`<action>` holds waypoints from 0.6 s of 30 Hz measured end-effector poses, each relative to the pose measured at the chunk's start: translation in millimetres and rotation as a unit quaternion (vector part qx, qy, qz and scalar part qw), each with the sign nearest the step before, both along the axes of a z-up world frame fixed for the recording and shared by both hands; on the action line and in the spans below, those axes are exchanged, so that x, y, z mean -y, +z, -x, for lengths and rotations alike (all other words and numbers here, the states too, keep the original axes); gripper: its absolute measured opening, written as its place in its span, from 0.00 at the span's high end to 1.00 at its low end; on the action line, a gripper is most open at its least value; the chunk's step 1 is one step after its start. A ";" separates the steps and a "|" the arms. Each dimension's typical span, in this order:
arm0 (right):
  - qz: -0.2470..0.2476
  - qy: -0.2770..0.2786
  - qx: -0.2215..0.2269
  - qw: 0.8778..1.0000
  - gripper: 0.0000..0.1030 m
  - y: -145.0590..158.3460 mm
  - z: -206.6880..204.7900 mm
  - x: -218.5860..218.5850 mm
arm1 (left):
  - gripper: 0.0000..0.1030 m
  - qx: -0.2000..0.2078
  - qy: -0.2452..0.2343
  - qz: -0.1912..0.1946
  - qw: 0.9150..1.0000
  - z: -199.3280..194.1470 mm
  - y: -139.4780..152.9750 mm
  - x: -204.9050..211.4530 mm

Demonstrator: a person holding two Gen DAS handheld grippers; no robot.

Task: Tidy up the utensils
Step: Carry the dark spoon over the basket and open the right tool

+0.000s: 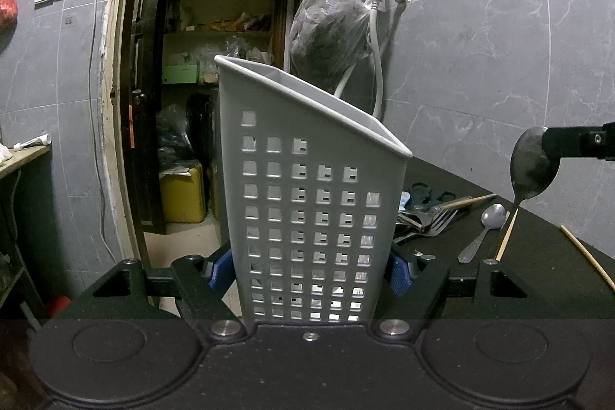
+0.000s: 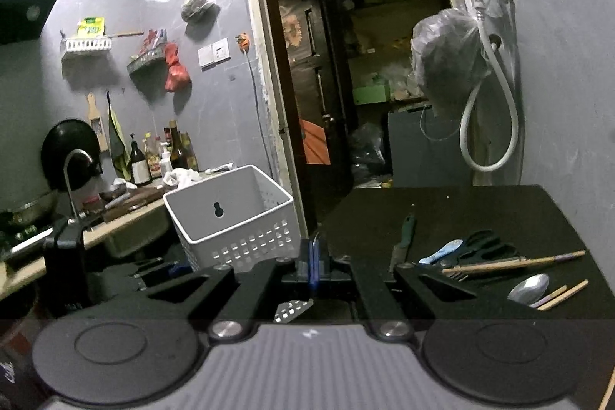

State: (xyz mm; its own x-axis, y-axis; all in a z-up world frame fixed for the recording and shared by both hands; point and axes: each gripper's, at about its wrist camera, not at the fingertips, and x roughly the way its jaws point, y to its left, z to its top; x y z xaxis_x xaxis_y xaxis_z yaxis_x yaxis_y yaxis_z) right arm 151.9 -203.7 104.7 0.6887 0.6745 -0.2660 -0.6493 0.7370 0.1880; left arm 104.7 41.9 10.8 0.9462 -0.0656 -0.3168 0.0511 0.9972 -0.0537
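A white perforated utensil holder (image 1: 307, 202) is tilted and clamped between the blue pads of my left gripper (image 1: 307, 271). The same holder (image 2: 230, 218) appears at the left in the right wrist view, with nothing visible inside it. My right gripper (image 2: 314, 256) is shut on a large metal spoon (image 1: 532, 171). It pinches the spoon at the bowl, up in the air to the right of the holder. The spoon's handle hangs down, and its patterned end (image 2: 292, 310) shows below the fingers. The right gripper (image 1: 553, 148) enters the left wrist view from the right edge.
On the black table (image 2: 461, 210) lie a small spoon (image 2: 530, 287), a fork (image 1: 438, 221), scissors (image 2: 480, 244), a green-handled knife (image 2: 403, 241) and chopsticks (image 1: 507, 233). Behind it are an open doorway, a bagged bundle (image 1: 330, 37) and a tap hose. A kitchen counter stands far left.
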 end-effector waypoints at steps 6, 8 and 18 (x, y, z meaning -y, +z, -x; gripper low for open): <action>-0.018 0.013 -0.006 1.000 1.00 4.3 -3.9 -2.0 | 0.25 0.000 0.000 -0.002 1.000 -0.4 -2.1 0.2; -0.017 0.017 -0.001 1.000 1.00 6.9 -3.3 -4.8 | 0.25 0.000 0.000 -0.002 1.000 -0.3 -3.1 -0.4; -0.024 0.018 -0.009 1.000 1.00 6.9 -4.4 -12.2 | 0.25 -0.001 -0.001 -0.002 1.000 -0.8 -3.4 -0.4</action>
